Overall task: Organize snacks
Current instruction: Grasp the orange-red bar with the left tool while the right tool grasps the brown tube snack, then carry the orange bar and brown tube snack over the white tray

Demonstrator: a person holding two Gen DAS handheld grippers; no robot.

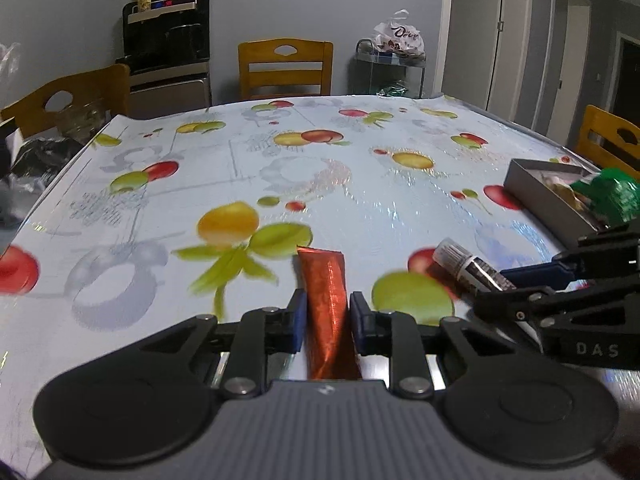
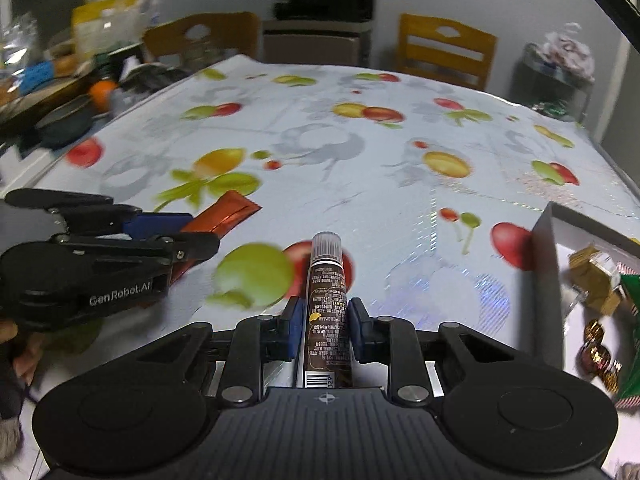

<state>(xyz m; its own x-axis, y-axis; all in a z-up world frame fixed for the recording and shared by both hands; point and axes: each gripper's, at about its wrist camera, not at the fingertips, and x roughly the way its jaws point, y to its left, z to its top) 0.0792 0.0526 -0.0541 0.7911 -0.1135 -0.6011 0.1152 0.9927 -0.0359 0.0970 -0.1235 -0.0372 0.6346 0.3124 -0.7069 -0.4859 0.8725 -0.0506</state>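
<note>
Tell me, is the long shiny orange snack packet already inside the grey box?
No: the shiny orange snack packet sits clamped in the left gripper, apart from the grey box.

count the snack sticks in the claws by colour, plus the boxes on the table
orange-red stick in the left claw: 1
dark brown stick in the right claw: 1
grey box with snacks inside: 1
total: 3
</note>
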